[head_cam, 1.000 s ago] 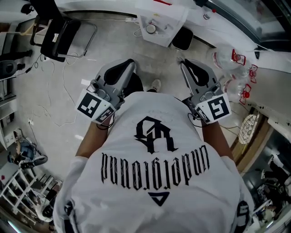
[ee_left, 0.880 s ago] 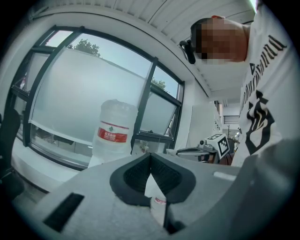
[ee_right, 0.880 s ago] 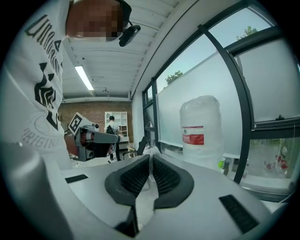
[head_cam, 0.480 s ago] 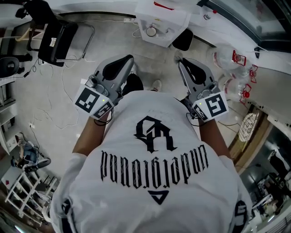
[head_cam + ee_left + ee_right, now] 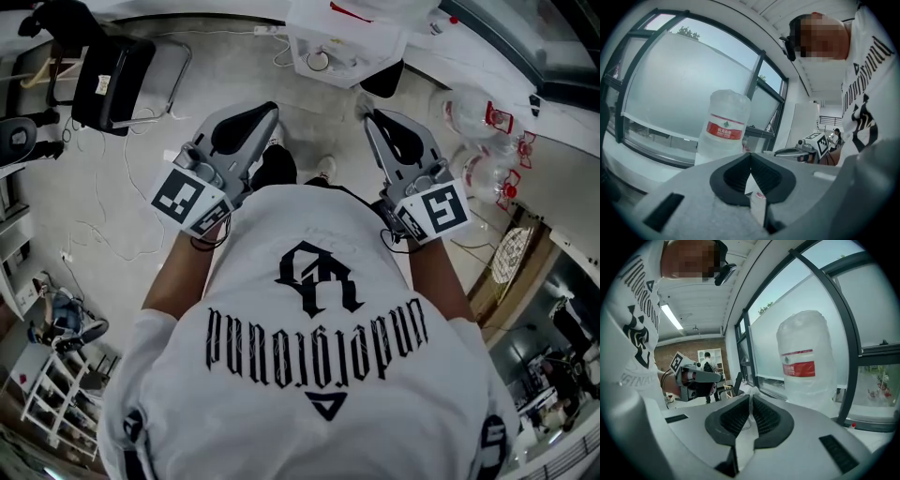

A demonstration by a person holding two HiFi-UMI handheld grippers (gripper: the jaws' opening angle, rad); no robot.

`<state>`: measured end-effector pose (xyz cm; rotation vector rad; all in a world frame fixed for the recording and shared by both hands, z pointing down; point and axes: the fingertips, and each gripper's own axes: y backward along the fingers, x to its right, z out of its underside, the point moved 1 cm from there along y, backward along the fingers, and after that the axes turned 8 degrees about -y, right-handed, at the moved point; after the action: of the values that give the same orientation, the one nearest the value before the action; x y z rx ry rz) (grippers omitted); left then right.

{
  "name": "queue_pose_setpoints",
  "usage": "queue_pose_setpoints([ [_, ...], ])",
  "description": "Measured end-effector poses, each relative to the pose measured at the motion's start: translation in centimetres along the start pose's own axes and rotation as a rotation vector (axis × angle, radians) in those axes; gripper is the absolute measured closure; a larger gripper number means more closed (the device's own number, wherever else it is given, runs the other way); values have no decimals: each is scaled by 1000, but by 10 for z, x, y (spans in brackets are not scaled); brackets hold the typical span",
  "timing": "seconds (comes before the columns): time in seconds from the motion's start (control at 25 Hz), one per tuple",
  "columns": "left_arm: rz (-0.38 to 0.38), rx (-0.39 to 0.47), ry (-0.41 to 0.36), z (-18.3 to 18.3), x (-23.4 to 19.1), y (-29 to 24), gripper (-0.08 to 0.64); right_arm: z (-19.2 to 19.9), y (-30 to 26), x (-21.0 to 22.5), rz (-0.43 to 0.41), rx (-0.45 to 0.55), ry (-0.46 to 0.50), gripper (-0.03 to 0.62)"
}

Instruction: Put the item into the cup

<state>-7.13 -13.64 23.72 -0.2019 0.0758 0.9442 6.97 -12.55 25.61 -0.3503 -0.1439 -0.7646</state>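
Note:
I see no item that I can name as the task's own. A small round-rimmed thing (image 5: 317, 61) lies in a clear bin (image 5: 370, 56) at the top of the head view; whether it is a cup I cannot tell. Both grippers are held in front of the person's white shirt, above the floor. My left gripper (image 5: 269, 110) (image 5: 750, 155) has its jaws closed tip to tip, with nothing between them. My right gripper (image 5: 367, 105) (image 5: 751, 397) is likewise shut and holds nothing. Each gripper view shows the other gripper off to the side.
Large clear water jugs (image 5: 472, 117) with red labels stand by the window (image 5: 723, 125) (image 5: 805, 363). A black chair (image 5: 111, 70) is at the left, with cables (image 5: 112, 202) on the floor. A white rack (image 5: 47, 394) sits at the lower left.
Both grippers have drifted slightly up and forward in the head view, still side by side. Neither has opened or taken hold of anything.

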Motion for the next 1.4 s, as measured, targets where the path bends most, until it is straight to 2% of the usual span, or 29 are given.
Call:
queue_pose_setpoints([
  [0.44, 20, -60, -3, 28, -49, -11, 545, 34, -53, 17, 32, -79, -55, 561],
  [0.56, 34, -102, -33, 39, -54, -13, 545, 45, -65, 20, 47, -108, -49, 561],
  [0.92, 79, -176, -30, 83, -73, -29, 545, 84, -101, 39, 95, -179, -76, 561],
  [1.4, 128, -222, -33, 135, -94, -63, 545, 144, -142, 72, 124, -264, -98, 561],
])
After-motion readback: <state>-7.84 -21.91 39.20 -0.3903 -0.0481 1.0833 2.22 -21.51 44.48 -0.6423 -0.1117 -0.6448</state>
